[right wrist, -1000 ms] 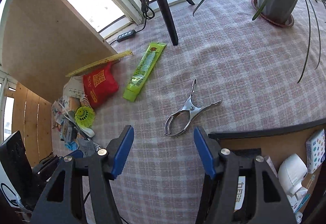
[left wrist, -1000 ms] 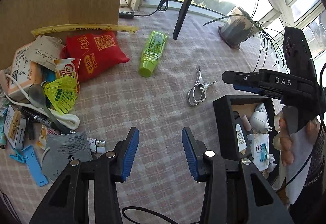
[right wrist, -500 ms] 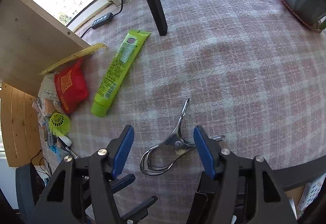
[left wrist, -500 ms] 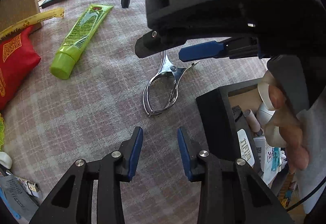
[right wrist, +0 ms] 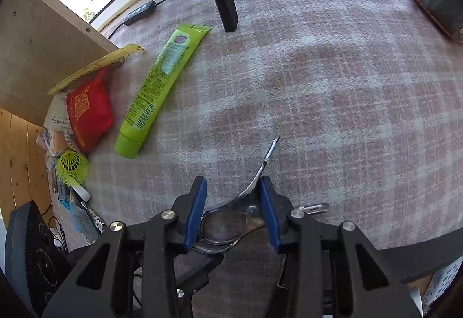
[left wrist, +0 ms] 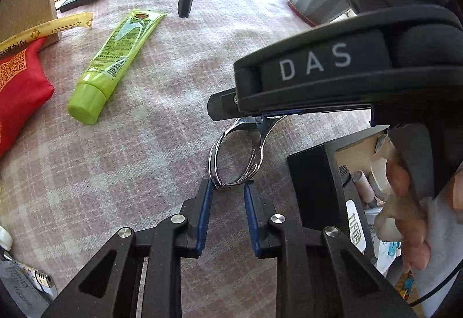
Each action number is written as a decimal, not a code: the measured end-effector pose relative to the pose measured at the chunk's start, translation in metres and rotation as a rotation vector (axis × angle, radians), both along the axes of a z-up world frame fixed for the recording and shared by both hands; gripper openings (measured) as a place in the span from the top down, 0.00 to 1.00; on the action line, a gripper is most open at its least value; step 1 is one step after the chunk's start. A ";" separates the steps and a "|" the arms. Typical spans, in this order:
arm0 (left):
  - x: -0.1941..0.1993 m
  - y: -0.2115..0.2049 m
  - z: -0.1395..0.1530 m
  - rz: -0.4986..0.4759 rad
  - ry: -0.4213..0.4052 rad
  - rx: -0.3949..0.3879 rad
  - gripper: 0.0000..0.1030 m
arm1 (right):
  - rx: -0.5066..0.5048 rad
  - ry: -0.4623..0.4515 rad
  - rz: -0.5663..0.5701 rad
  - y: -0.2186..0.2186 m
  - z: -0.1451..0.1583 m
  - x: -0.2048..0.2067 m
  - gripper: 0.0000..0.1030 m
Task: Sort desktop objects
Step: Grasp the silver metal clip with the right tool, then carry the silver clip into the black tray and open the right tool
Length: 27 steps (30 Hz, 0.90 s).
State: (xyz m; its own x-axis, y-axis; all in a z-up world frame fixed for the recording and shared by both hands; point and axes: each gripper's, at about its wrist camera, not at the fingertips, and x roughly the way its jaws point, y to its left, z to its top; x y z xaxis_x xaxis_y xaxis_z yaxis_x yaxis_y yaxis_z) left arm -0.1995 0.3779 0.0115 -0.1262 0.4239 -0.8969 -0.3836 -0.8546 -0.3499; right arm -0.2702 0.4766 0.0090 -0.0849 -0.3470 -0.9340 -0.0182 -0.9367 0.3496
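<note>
To the right of the left hand-held gripper [left wrist: 227, 187] stands a black box [left wrist: 315, 182], open at the top. Inside it lie small packets with printed labels, a short pale tube and some white items; the rest of its contents are too crowded to tell.

The task's thing, a shiny metal clip [left wrist: 235, 154] with a rounded loop and two long handles, lies on the checked cloth of the surface [left wrist: 162, 144], just ahead of the left hand-held gripper's blue pads. Its jaws are narrowing, and the near edge of the clip's loop sits at the pad tips; whether the pads press on it cannot be told.

The right hand-held gripper [right wrist: 233, 196] reaches down over the same clip from the other side. Its jaws are closing too, with the clip's pivot and loop between the blue pads, the right pad touching a handle and the left pad seeming to stand a little clear. One handle pokes out ahead of the fingertips.

Well to the left of both lie a green tube [right wrist: 162, 89] and a red pouch [right wrist: 89, 109].
</note>
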 end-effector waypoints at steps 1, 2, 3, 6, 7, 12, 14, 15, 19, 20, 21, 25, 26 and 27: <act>0.001 -0.002 0.001 0.007 -0.002 -0.007 0.84 | -0.016 -0.002 -0.010 0.002 0.001 0.001 0.69; 0.002 -0.004 0.002 0.012 -0.006 0.000 0.84 | -0.026 0.000 -0.016 0.003 0.004 0.003 0.69; 0.004 -0.007 0.005 0.018 -0.009 0.011 0.84 | -0.034 0.005 -0.014 0.003 0.006 0.004 0.70; 0.009 -0.012 0.016 0.023 0.019 0.007 0.85 | -0.031 0.026 0.006 -0.003 0.017 0.009 0.71; 0.011 -0.013 0.020 0.023 0.030 0.002 0.85 | -0.027 0.032 0.010 -0.005 0.021 0.011 0.71; 0.021 -0.023 0.045 0.038 0.063 0.026 0.85 | -0.029 0.069 0.032 -0.012 0.043 0.016 0.71; 0.027 -0.025 0.056 0.038 0.080 0.036 0.85 | -0.025 0.084 0.042 -0.010 0.054 0.022 0.71; 0.030 -0.025 0.061 0.036 0.089 0.040 0.85 | -0.024 0.093 0.045 -0.007 0.059 0.025 0.71; 0.042 -0.026 0.079 0.027 0.107 0.067 0.85 | -0.032 0.120 0.039 -0.003 0.080 0.037 0.71; 0.046 -0.025 0.083 0.021 0.109 0.072 0.85 | -0.033 0.127 0.037 -0.002 0.085 0.042 0.71; 0.043 -0.023 0.082 0.015 0.110 0.077 0.85 | -0.033 0.135 0.035 0.000 0.090 0.048 0.71; 0.063 -0.012 0.097 -0.021 0.123 0.094 0.85 | -0.028 0.158 0.019 0.013 0.107 0.071 0.70; 0.069 -0.007 0.100 -0.034 0.127 0.096 0.85 | -0.028 0.163 0.010 0.017 0.111 0.077 0.71; 0.075 -0.003 0.103 -0.047 0.130 0.098 0.85 | -0.030 0.167 0.000 0.022 0.114 0.084 0.71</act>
State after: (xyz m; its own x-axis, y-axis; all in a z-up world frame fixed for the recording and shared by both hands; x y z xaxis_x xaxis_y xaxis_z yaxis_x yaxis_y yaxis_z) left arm -0.1246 0.3752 0.1146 -0.2161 0.5170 -0.8282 -0.4696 -0.7988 -0.3761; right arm -0.1863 0.4982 0.1229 -0.2384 -0.3742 -0.8962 0.0428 -0.9259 0.3753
